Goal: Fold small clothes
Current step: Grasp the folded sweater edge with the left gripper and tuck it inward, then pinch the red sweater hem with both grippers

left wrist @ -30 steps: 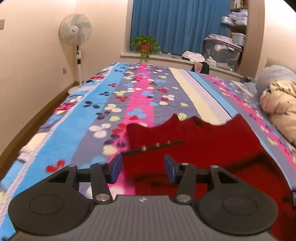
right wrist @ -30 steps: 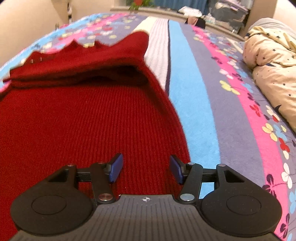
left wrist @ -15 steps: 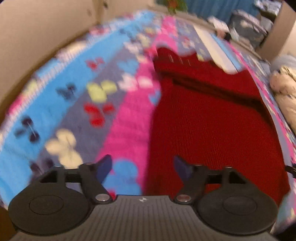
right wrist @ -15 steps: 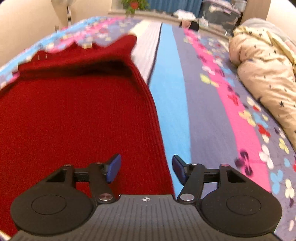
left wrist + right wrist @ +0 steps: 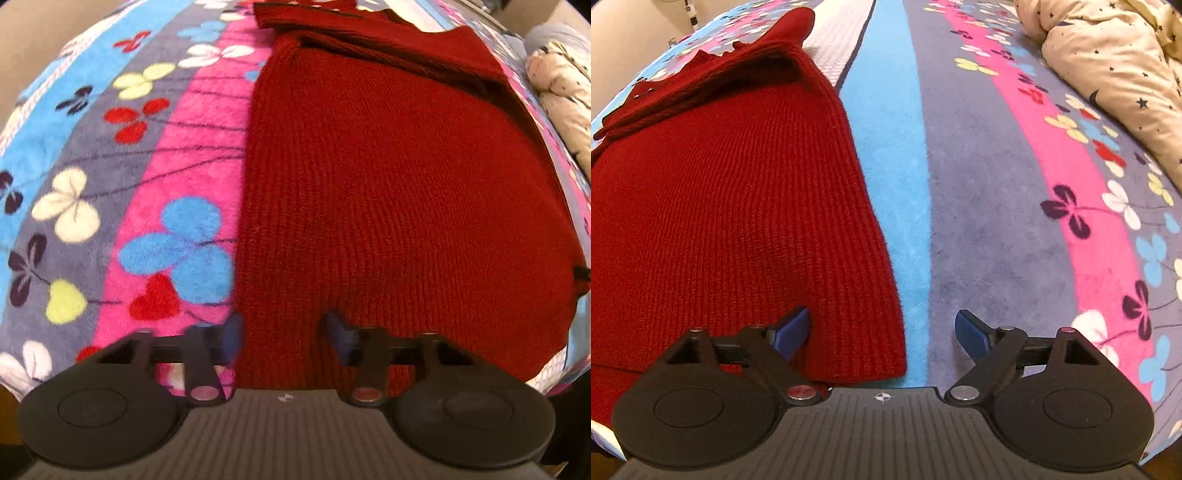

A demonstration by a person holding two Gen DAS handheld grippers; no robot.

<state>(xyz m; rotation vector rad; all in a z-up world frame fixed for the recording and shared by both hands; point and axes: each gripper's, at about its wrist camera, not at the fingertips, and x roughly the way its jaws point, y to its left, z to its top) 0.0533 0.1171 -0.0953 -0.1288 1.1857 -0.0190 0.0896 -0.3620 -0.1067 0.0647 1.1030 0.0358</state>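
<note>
1. Knitwear fills my left wrist view: a red sweater (image 5: 388, 177) lies flat on the bed (image 5: 177, 155), over its flower-patterned blanket, with its far part folded back on itself toward the far edge.
2. My left hand-held gripper (image 5: 282, 328) points steeply down at the sweater's near left corner. Its jaws are closing, and the sweater's left edge runs between them, just inside the left blue pad (image 5: 232, 330).
3. Both pads are blurred, and I cannot see them pressing on the knit, so nothing is grasped here.
4. At the far right of this view a pale bundle of star-print bedding (image 5: 561, 88) sits on the bed, well apart from the sweater.
5. From my right wrist view the sweater (image 5: 731, 199) takes up the left half, its right edge running from the far fold down to a near right corner.
6. My right hand-held gripper (image 5: 882, 330) hangs over that corner with its jaws opening wide. The corner lies between them, near the left pad (image 5: 792, 330), while the right pad (image 5: 971, 332) stands over bare blanket; it grips nothing.
7. Blue, grey and pink stripes of the bed (image 5: 979, 177) run away to the right, and the star-print bedding (image 5: 1115, 62) lies at the far right.
</note>
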